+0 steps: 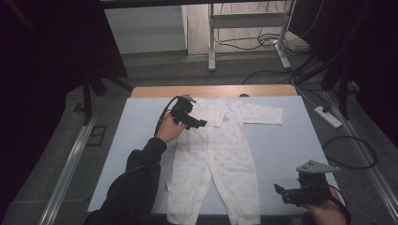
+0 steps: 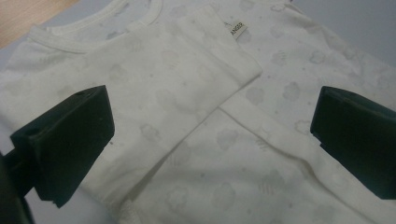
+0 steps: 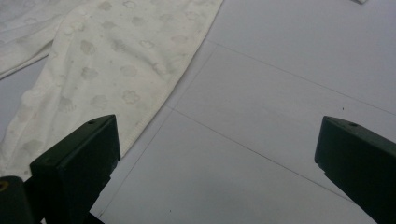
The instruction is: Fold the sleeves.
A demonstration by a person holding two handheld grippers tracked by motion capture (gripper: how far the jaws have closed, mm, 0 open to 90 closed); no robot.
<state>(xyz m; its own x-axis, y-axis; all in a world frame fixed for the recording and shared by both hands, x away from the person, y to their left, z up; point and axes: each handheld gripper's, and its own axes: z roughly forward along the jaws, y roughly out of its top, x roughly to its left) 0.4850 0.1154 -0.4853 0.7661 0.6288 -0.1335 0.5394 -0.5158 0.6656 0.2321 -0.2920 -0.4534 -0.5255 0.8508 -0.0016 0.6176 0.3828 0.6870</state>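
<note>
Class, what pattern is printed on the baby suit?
Faint grey clouds on cream suit; left gripper view.

A white baby romper (image 1: 220, 154) printed with faint grey clouds lay flat in the middle of the frame, neckline toward the top and both legs reaching the lower edge. One sleeve stretched straight out to the right; the other sleeve (image 2: 154, 88) was folded across the chest, its cuff beside a small label (image 2: 237, 29).
</note>
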